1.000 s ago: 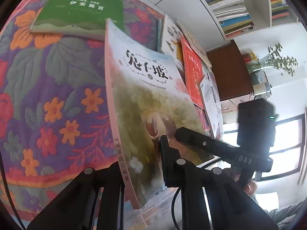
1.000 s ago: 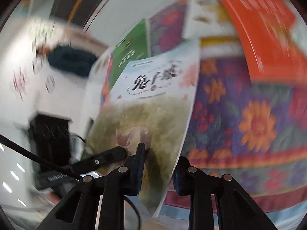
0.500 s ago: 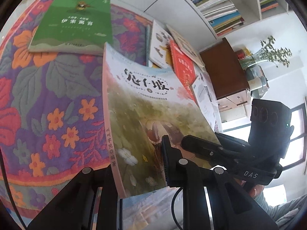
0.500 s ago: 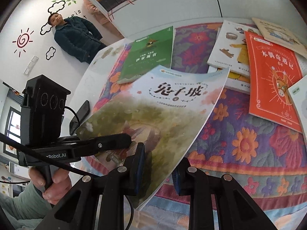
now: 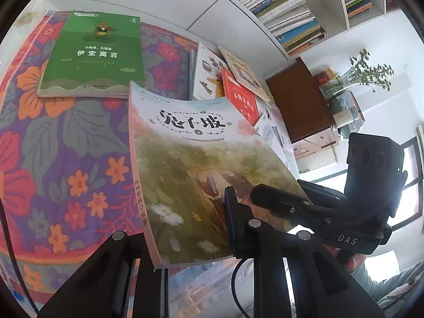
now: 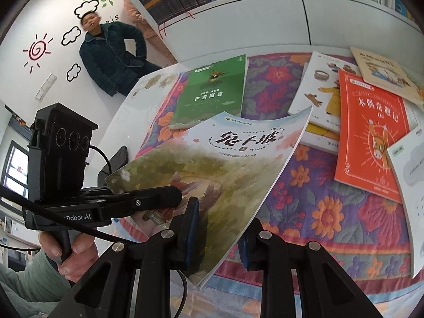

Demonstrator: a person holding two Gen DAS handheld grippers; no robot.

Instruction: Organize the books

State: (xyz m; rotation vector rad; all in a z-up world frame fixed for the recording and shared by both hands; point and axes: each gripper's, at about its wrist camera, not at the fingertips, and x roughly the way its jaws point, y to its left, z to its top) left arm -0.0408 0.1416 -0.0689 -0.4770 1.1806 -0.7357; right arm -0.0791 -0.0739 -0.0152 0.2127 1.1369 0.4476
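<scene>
1. The left gripper (image 5: 185, 238) is seen clamped on the spine-side bottom corner of the pastel book (image 5: 190, 153). Its jaws have just been opening a little, yet the book is between them and the pad lies against the cover.
2. The right gripper (image 6: 217, 235) is closed on the same book's open-edge bottom corner, with one pad on the cover and the other behind it.
3. The pastel book is held off the floral cloth (image 5: 66, 145), tilted with its title end away from the grippers and its cover slightly bowed.
4. A green book (image 5: 92, 53) is left flat on the cloth just beyond it. An orange book (image 6: 371, 132) and several others are scattered, overlapping, to the right.
5. A filled shelf (image 5: 286, 8) is visible behind the table.
6. The step in hand is judged to be the lift and carry of one book towards a pile or the shelf (which one cannot be told).
7. For the next move, both grippers would need to travel together, and the loosening left grip should be watched lest the corner slip.
</scene>
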